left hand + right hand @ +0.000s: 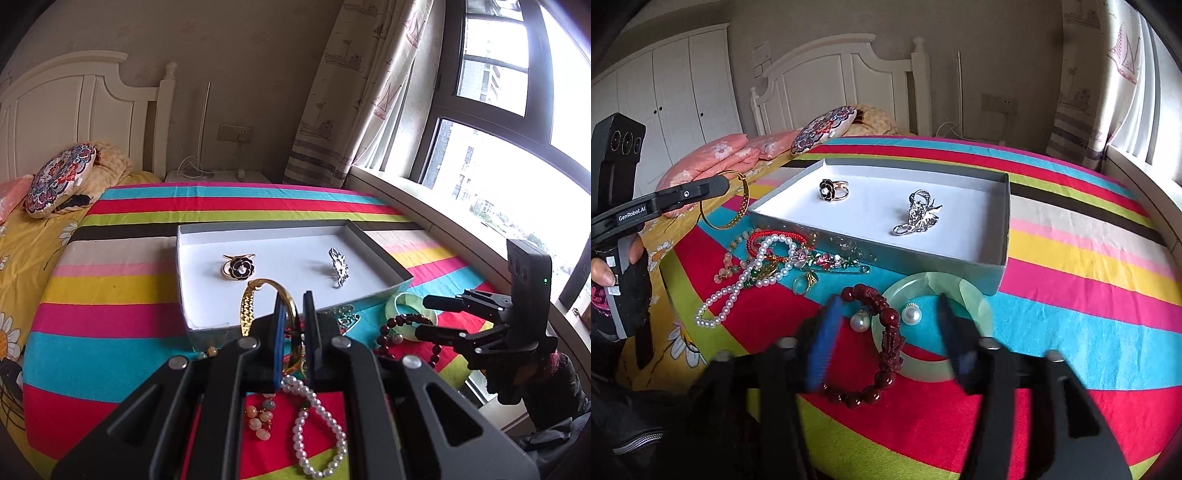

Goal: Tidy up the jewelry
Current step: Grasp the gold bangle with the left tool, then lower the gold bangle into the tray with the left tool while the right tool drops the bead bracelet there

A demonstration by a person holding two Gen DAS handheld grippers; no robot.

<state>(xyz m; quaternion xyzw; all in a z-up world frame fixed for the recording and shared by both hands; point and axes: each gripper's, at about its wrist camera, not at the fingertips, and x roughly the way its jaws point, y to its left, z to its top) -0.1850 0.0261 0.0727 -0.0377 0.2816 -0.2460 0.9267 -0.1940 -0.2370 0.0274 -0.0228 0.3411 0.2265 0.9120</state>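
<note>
The left gripper (293,306) is clamped on the gold bangle (255,295), holding it above the near edge of the open box (376,251). Only the right wrist view shows the right gripper (886,314), fingers apart over the red bead bracelet (886,321), two pearls and the jade bangle (975,295). The flower ring (831,190) and silver brooch (918,212) lie in the box. Everything rests on a striped bedspread (1071,258); the headboard (74,103), curtain and window (498,110) stand beyond.
</note>
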